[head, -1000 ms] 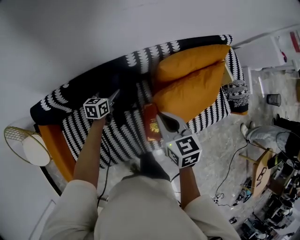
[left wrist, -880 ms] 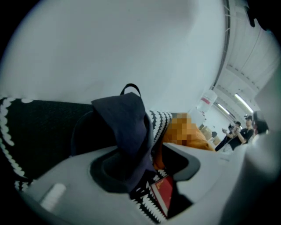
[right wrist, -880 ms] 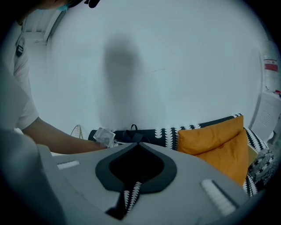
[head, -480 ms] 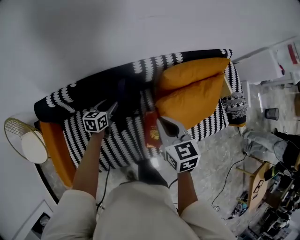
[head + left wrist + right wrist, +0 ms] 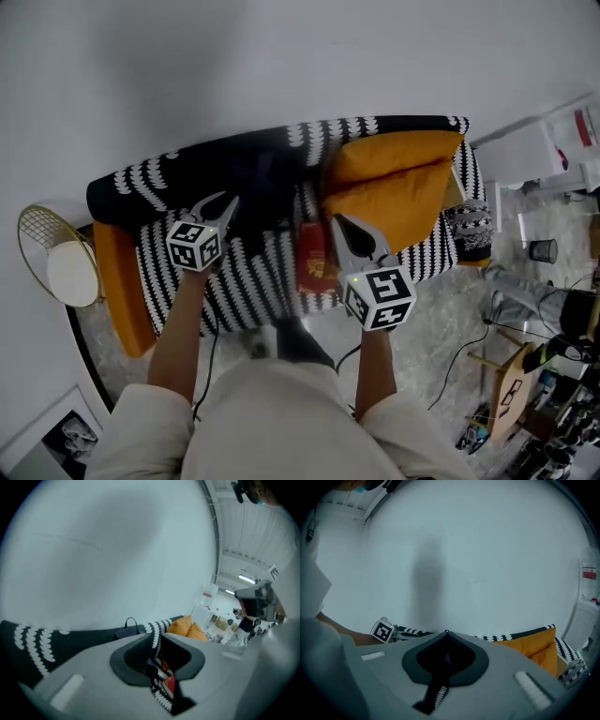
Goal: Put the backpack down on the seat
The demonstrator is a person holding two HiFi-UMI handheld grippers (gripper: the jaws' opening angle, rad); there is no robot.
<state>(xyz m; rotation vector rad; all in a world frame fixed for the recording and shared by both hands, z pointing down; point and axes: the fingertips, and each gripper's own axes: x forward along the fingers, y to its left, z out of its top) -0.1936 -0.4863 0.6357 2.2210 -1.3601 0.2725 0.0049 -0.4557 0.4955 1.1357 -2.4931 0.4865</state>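
A dark backpack lies on the black-and-white patterned sofa, leaning on the backrest; its carry handle shows in the left gripper view on the backpack. My left gripper hovers just in front of it without touching. Its jaws are closing to a narrow slit with nothing between them. My right gripper is shut and empty, over the seat between a red booklet and the orange cushions.
A gold wire side table stands left of the sofa, beside an orange pad. A white cabinet and floor clutter with cables lie to the right. A plain wall is behind the sofa.
The view has drawn back from the sofa, and both grippers sit a little nearer its front edge. The backpack stays on the seat.
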